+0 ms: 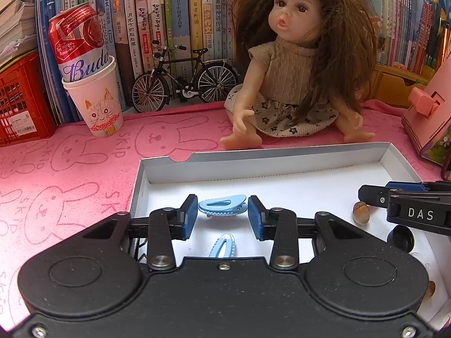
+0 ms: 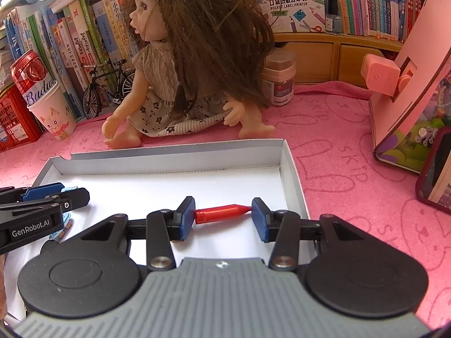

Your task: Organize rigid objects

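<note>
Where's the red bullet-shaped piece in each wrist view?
Left wrist: not in it; the right gripper enters at the right edge with its tips hiding whatever is between them.
Right wrist: lower centre, the red piece spans the right gripper's pads, over the white box.
Shared landmark: the doll behind the box.

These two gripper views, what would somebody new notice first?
Most likely the long-haired doll sitting on the pink cloth just behind the white box. Next, the red bullet-shaped piece spanning the right gripper jaws end to end over the box floor, and the blue hair clip between the left gripper jaws. At far left, a red can stands in a paper cup before the books.
</note>
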